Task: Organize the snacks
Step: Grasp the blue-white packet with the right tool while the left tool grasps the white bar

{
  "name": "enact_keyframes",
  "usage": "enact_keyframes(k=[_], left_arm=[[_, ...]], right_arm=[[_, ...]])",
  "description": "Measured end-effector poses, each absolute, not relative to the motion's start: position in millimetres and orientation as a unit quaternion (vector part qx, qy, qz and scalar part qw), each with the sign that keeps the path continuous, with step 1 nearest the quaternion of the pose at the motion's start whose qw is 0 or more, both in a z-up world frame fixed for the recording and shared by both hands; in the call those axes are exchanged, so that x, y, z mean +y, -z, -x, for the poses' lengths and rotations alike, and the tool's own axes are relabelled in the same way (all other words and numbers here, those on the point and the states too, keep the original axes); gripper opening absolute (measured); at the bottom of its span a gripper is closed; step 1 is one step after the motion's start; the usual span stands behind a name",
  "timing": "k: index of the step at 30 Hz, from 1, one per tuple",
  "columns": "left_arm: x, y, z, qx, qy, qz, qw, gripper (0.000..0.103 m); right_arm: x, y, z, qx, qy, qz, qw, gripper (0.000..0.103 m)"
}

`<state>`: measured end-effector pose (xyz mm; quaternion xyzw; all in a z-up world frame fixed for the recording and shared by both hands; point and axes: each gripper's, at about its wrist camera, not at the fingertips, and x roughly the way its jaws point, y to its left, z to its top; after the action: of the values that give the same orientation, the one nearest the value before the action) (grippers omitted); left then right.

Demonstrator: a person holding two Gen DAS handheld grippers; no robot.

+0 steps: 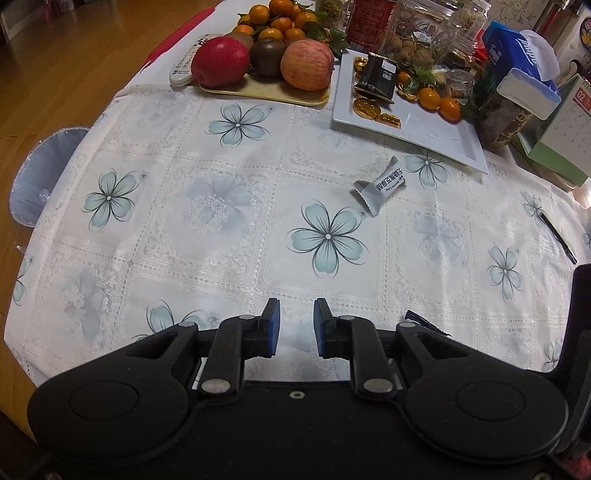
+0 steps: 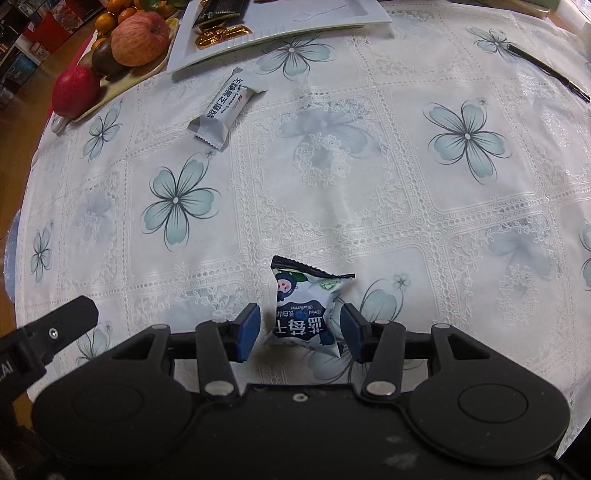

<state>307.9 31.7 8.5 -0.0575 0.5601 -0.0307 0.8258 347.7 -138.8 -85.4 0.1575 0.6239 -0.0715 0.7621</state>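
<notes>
A white snack bar packet [image 1: 379, 184] lies on the flowered tablecloth just in front of the white rectangular plate [image 1: 436, 133]; it also shows in the right wrist view [image 2: 227, 107]. The plate [image 2: 280, 27] holds a black packet [image 1: 376, 77], gold coins and small oranges. A blue-and-white dried blueberry packet [image 2: 306, 310] lies between the fingers of my right gripper [image 2: 300, 332], which is open around it with a gap on the left side. My left gripper [image 1: 296, 328] is open and empty above the cloth.
A fruit tray [image 1: 258, 88] with apples and oranges sits at the back left. Jars, a tissue box [image 1: 517, 48] and a calendar crowd the back right. A black pen [image 1: 557, 238] lies at the right. A bin [image 1: 40, 173] stands off the table's left edge.
</notes>
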Motion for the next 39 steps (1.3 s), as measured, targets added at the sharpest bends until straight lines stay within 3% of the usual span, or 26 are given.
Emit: enact_keyframes(k=[1, 4, 17, 28, 39], left_arm=[[30.6, -7.6, -307.9, 0.561, 0.031, 0.057, 0.826, 0.028], [26.1, -4.3, -307.4, 0.562, 0.036, 0.052, 0.825, 0.027], [-15.7, 13.2, -317.8, 0.545, 0.083, 0.02, 0.834, 0.028], [-69.8, 2.2, -398.8, 0.501, 0.105, -0.055, 0.857, 0.033], [-103.3, 34.6, -428.5, 0.515, 0.109, -0.118, 0.842, 0.034]], right_arm=[[-139.6, 85.6, -346.8, 0.624, 0.071, -0.155, 0.763, 0.035], [-149.1, 82.0, -342.3, 0.625, 0.05, -0.151, 0.764, 0.03], [-236.2, 41.3, -301.0, 0.611, 0.036, -0.182, 0.77, 0.029], [-273.6, 31.4, -308.4, 0.605, 0.057, -0.239, 0.757, 0.029], [-280.9, 26.1, -310.3, 0.608, 0.041, -0.268, 0.746, 0.029]])
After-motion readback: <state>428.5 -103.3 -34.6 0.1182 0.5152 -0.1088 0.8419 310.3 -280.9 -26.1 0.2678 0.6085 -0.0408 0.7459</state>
